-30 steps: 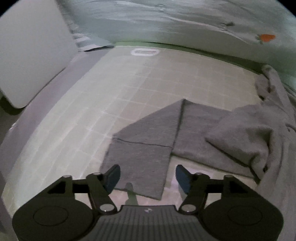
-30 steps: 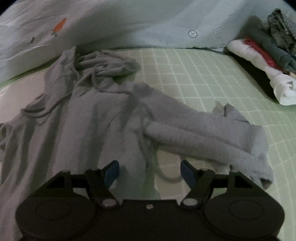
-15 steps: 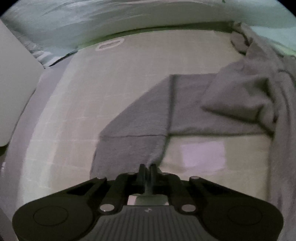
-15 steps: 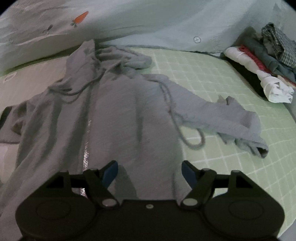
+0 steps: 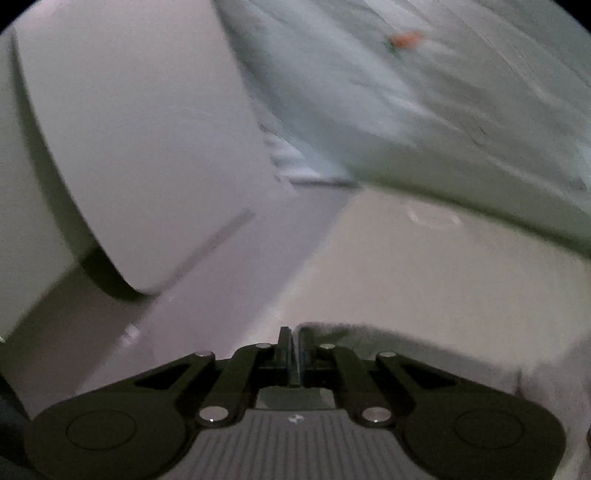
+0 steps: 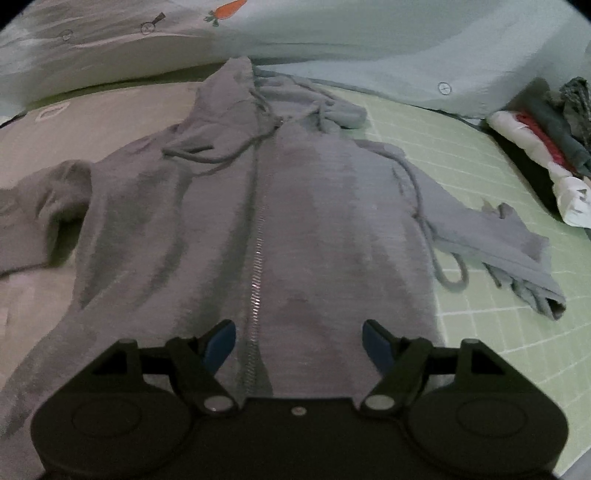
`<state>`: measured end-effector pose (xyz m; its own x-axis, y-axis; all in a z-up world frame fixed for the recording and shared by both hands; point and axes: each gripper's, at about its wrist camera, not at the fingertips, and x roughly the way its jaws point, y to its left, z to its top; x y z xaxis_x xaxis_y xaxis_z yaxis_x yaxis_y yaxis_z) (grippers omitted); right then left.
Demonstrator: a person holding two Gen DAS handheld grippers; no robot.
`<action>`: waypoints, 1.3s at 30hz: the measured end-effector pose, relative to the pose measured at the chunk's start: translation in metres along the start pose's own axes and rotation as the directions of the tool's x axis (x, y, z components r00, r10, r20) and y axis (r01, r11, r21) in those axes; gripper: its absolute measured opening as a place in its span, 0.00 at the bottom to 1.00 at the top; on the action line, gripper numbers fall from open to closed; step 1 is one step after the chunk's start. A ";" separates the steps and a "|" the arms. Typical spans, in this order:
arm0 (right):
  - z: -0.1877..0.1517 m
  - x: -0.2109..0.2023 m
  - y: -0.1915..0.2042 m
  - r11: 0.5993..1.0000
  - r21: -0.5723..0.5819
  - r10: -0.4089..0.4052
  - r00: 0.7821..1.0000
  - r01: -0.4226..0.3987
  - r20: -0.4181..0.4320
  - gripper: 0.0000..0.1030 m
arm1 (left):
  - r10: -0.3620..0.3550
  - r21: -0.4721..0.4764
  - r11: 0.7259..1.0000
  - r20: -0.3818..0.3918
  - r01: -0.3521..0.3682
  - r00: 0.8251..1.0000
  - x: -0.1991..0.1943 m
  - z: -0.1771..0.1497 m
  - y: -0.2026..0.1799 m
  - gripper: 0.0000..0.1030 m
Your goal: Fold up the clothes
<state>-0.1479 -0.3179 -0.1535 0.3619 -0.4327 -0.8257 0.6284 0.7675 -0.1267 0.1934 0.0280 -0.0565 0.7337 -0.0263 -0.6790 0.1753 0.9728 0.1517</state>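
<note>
A grey hoodie [image 6: 314,206] with a silver zip [image 6: 256,280] is seen on a pale green sheet [image 6: 491,192] gridded with white lines. A pale blue quilt [image 6: 369,40] is printed with an orange carrot [image 6: 227,9]. White, red and dark green are shown by the stacked clothes [image 6: 546,147]. Blue pads [image 6: 221,341] are set in a black gripper [image 6: 299,338].

No words or numbers are legible; the pale bedding [image 6: 332,40] bears only a carrot print [image 6: 227,10] and small circled marks [image 6: 444,88].
</note>
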 end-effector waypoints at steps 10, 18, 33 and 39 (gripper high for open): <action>0.012 0.013 0.009 1.000 0.012 -0.008 1.000 0.009 -0.021 0.74 | 0.072 -0.252 0.961 -0.173 -0.115 0.982 0.064 -0.014 0.054 0.40; 0.017 0.023 0.022 0.999 -0.024 -0.035 0.996 0.033 -0.077 0.75 | -0.064 -0.337 0.941 -0.267 -0.031 0.961 0.098 -0.055 0.046 0.49; 0.015 0.019 0.029 0.997 -0.032 -0.075 0.994 0.072 -0.080 0.77 | 0.066 -0.360 0.922 -0.219 -0.144 0.973 0.111 -0.051 0.053 0.08; 0.009 0.014 0.018 0.998 0.012 -0.053 0.997 0.054 -0.062 0.77 | 0.063 -0.469 0.858 -0.304 -0.207 0.951 0.090 -0.070 0.092 0.08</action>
<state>-0.1256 -0.3145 -0.1620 0.2847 -0.4428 -0.8502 0.6550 0.7375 -0.1647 0.2295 0.1314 -0.1538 0.5089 0.1065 -0.8542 -0.3097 0.9485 -0.0663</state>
